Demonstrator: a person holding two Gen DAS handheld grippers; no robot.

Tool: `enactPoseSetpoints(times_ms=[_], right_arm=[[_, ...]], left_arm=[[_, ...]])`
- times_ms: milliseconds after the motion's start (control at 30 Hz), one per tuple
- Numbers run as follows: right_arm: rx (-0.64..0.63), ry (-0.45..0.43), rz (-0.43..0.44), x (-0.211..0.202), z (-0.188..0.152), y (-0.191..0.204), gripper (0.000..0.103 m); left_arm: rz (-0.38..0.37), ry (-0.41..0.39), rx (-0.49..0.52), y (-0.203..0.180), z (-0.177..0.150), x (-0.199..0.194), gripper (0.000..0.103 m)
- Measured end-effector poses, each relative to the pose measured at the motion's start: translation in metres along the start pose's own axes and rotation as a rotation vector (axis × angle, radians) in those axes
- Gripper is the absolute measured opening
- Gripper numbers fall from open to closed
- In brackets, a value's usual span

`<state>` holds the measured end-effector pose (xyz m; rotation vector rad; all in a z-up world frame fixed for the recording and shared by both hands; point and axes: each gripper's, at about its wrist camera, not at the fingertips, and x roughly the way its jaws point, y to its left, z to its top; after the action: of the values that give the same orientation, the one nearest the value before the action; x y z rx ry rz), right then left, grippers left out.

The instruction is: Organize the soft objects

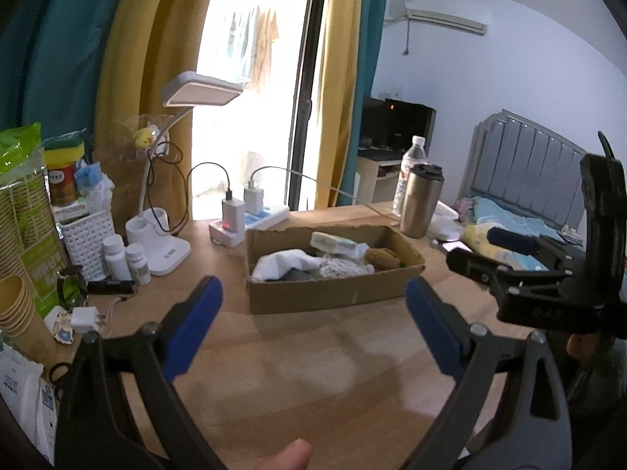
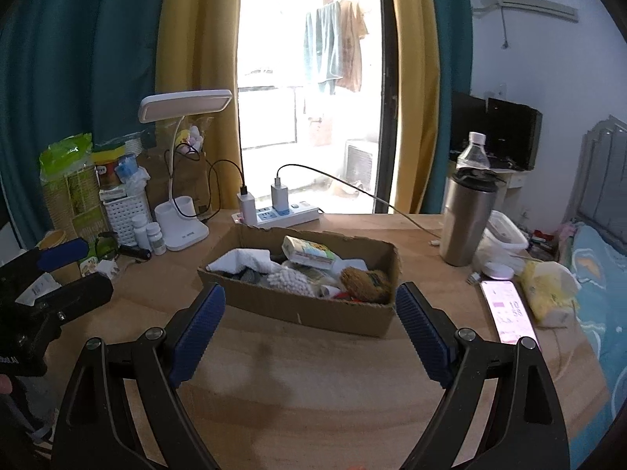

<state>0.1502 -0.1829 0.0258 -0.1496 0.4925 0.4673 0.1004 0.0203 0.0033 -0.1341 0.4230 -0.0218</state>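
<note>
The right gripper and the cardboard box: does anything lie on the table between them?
No. In the right wrist view, only bare wooden table lies between the open right gripper and the cardboard box.

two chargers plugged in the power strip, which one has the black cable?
The left charger, nearer the desk lamp; its cable is black. The right charger on the power strip has a white plug end.

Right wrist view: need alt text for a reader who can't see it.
An open right gripper, holding nothing, points at a cardboard box of soft items on a wooden desk: a white towel, a brown plush toy, a tissue pack. A steel tumbler and a lit phone sit right; a desk lamp stands left.
</note>
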Motion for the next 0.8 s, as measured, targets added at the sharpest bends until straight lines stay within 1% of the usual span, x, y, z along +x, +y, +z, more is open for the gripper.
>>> enactPoseSetpoints(times_ms=[167, 333, 467, 600, 700, 800], right_arm=[[0.015, -0.022, -0.034, -0.021, -0.011, -0.004, 0.091], [0.037, -0.047, -0.076, -0.043, -0.021, -0.009, 0.091], [0.056, -0.073, -0.107, -0.062, -0.028, -0.013, 0.091], [0.053, -0.108, -0.136, -0.080, -0.031, -0.013, 0.091], [0.049, -0.130, -0.147, -0.088, -0.031, -0.014, 0.091], [0.046, -0.154, -0.154, -0.097, -0.028, -0.014, 0.091]], left_arm=[[-0.016, -0.009, 0.017, -0.010, -0.006, -0.013, 0.096], [0.027, -0.016, 0.068, -0.026, -0.012, -0.025, 0.096], [0.019, -0.029, 0.067, -0.032, -0.015, -0.036, 0.096], [0.021, -0.071, 0.064, -0.035, -0.013, -0.052, 0.096], [0.023, -0.115, 0.058, -0.037, -0.011, -0.065, 0.096], [0.020, -0.142, 0.070, -0.041, -0.008, -0.074, 0.096]])
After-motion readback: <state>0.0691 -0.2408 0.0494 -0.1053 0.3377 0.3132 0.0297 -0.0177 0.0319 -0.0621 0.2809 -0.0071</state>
